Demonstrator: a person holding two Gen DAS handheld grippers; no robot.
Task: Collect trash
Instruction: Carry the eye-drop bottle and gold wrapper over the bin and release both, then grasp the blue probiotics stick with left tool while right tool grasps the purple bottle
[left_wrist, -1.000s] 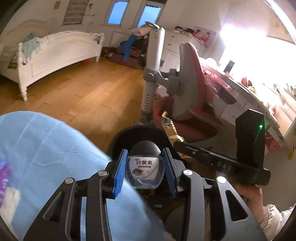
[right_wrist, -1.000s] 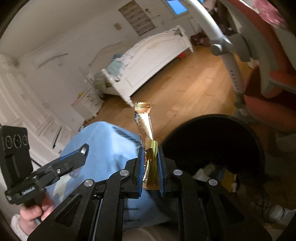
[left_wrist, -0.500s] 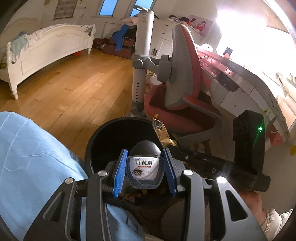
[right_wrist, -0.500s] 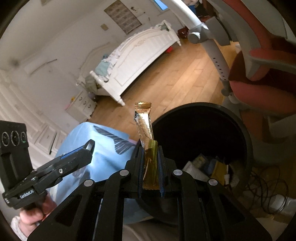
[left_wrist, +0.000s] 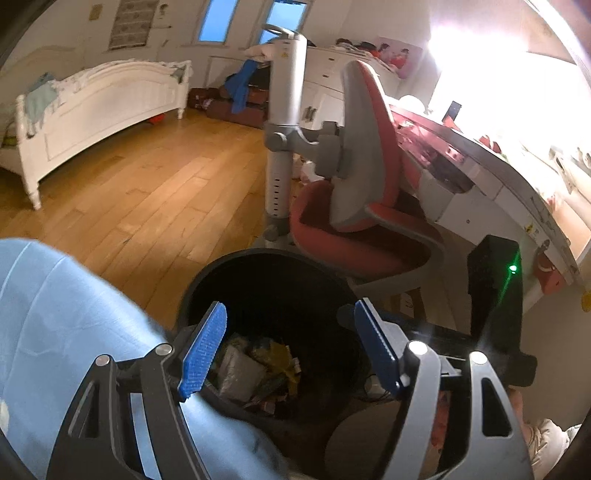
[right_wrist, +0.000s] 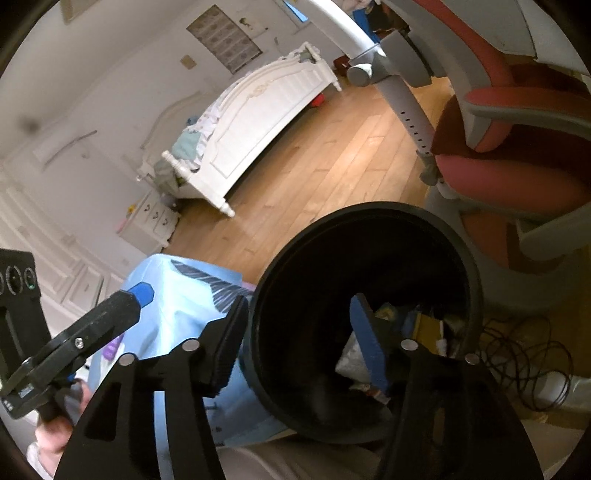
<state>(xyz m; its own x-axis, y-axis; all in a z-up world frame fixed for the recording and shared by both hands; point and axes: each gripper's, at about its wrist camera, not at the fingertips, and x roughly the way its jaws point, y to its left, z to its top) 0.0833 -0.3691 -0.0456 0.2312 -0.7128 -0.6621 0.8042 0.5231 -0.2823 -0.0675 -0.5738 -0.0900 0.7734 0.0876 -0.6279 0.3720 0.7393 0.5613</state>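
A round black trash bin (left_wrist: 207, 280) stands on the wooden floor, with wrappers and paper (left_wrist: 255, 365) heaped at its bottom. My left gripper (left_wrist: 291, 350) hangs over the bin's mouth, open and empty. In the right wrist view the same bin (right_wrist: 369, 214) fills the middle, with trash (right_wrist: 424, 325) showing inside. My right gripper (right_wrist: 303, 343) is open and empty over the bin's near rim, its right pad inside the opening. The left gripper's body (right_wrist: 92, 332) shows at the lower left of that view.
A red and grey desk chair (left_wrist: 365, 206) stands just behind the bin, by a desk (left_wrist: 480, 166) on the right. A light blue cloth (left_wrist: 55, 325) lies left of the bin. A white bed (left_wrist: 92, 107) stands far left. Loose cables (right_wrist: 524, 354) lie right of the bin.
Both grippers have opened over the bin. The small bottle has left my left gripper and the gold wrapper has left my right gripper; neither is in view in the jaws now.
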